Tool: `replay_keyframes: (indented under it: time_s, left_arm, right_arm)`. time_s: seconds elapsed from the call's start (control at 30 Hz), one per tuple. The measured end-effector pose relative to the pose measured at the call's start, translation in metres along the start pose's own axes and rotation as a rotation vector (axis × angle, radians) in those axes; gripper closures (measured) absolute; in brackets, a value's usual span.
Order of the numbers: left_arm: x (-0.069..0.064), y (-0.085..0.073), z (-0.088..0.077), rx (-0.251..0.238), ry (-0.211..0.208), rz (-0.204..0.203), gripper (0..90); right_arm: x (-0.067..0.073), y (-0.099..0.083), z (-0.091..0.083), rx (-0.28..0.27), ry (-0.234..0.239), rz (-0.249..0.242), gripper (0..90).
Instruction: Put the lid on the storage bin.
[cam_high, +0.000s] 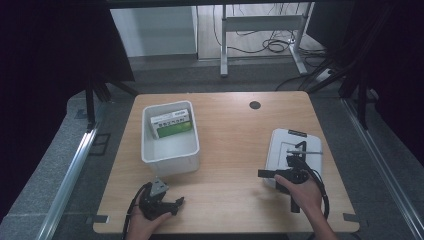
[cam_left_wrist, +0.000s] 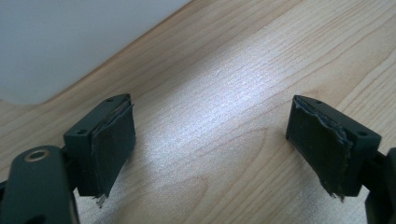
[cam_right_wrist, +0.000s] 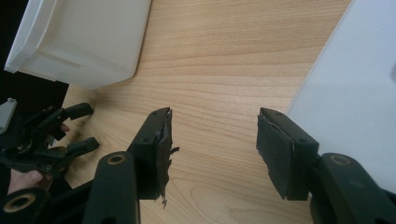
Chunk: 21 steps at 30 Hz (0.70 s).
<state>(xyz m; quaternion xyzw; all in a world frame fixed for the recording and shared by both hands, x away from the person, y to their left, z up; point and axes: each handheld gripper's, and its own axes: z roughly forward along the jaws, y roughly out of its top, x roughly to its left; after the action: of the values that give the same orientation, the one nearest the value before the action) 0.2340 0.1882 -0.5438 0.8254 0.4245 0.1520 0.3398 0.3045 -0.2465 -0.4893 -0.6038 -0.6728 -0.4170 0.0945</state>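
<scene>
- My left gripper (cam_high: 175, 202) sits at the table's (cam_high: 235, 125) near edge, jaws apart, nothing between them.
- My right gripper (cam_high: 262, 173) is spread empty too, beside the white tray (cam_high: 280, 142) by the right edge.
- The green box (cam_high: 172, 125) lies in the white bin (cam_high: 170, 155), label too small to read.

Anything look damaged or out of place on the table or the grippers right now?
The jaw pads are frayed: torn edges on the left gripper and the right gripper. Both are open, holding nothing. Otherwise the box lies in the bin and the white tray sits flat; nothing is spilled.
</scene>
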Motion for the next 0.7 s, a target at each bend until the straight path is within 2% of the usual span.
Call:
replay_keyframes:
  time_s: [0.37, 0.7]
  left_arm:
    - [-0.0003, -0.0004, -0.0004, 0.0, -0.001, 0.001, 15.5]
    - [-0.0004, -0.0004, -0.0004, 0.0, -0.001, 0.001, 15.5]
  right_arm:
    - [0.0013, -0.0004, 0.0022, 0.003, 0.003, 0.0, 44.8]
    - [0.003, -0.0043, 0.0072, 0.029, 0.001, -0.01, 43.8]
